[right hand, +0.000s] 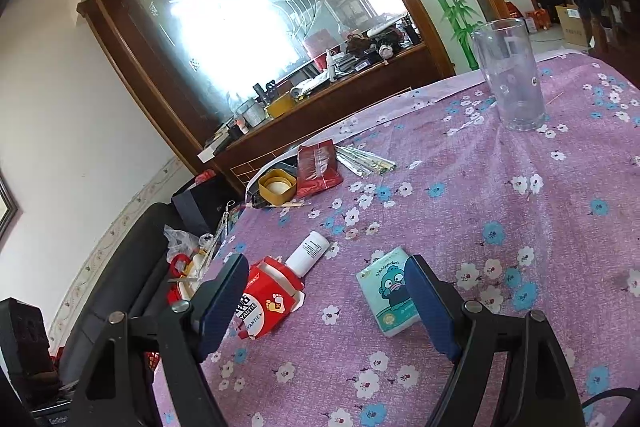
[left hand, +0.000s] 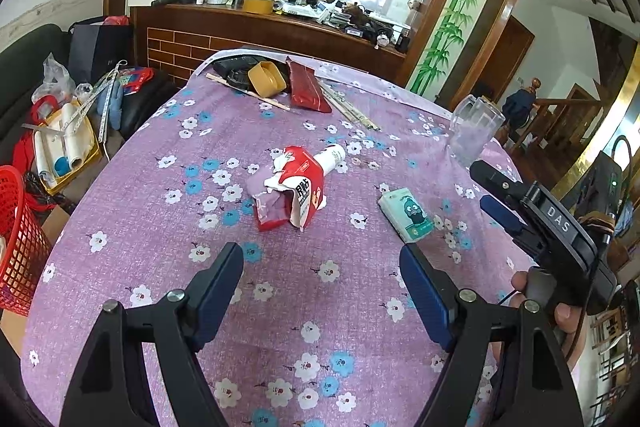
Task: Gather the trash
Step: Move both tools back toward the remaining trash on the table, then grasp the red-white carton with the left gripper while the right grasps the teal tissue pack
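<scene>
Floral tablecloth (left hand: 132, 227) holds a torn red box (left hand: 292, 187) mid-table, a tissue pack (left hand: 406, 214) beside it. Both grippers, left (left hand: 322, 277) and right (right hand: 326, 297), hover with jaws apart, empty. A careless reach could topple the glass (right hand: 510, 75).

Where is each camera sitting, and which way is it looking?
Left wrist view: rides on the left gripper, looking along its open fingers across the purple flowered table at the torn red box; the right gripper and the hand holding it show at right.
Right wrist view: rides on the right gripper, looking across the table toward the mirror, fingers open above the tissue pack.
Both views share the red box, white bottle, tissue pack and empty glass.
</scene>
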The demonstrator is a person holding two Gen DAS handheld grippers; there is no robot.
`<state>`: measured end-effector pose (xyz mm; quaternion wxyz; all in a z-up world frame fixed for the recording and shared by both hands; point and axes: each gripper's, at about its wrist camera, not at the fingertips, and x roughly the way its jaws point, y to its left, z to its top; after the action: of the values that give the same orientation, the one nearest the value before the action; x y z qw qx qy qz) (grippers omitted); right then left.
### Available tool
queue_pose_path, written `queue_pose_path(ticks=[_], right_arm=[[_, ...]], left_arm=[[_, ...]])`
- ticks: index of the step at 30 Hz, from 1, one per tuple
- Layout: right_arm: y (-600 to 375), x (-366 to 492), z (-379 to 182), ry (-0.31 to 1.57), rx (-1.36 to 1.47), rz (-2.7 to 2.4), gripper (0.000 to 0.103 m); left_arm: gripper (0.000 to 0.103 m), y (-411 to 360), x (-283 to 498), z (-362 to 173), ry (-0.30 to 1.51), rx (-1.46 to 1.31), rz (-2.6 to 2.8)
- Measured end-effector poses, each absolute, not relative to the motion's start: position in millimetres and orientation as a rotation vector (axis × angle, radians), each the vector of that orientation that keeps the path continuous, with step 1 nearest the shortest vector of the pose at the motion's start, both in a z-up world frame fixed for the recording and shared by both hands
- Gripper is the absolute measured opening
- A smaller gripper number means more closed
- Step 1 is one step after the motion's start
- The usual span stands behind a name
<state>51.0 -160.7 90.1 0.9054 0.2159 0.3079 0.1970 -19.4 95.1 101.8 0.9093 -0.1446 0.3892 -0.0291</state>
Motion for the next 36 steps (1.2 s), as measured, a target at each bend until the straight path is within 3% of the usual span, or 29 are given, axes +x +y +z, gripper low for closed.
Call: queue_pose_path(ticks=[15, 28, 36], right_arm=[[-166, 60, 84, 0.707, 0.472, 0.409, 0.083], [-190, 110, 69, 0.855, 0.599, 0.366, 0.083], [-135, 124, 38, 0.911, 0.206, 0.297, 0.083]], left_arm=[[0.081, 118, 16, 87, 0.82, -0.317, -0.027], [0.081, 120, 97, 43, 0.946, -0.263, -0.027], [0.081, 95, 131, 33, 0.937, -0.106, -0.019]])
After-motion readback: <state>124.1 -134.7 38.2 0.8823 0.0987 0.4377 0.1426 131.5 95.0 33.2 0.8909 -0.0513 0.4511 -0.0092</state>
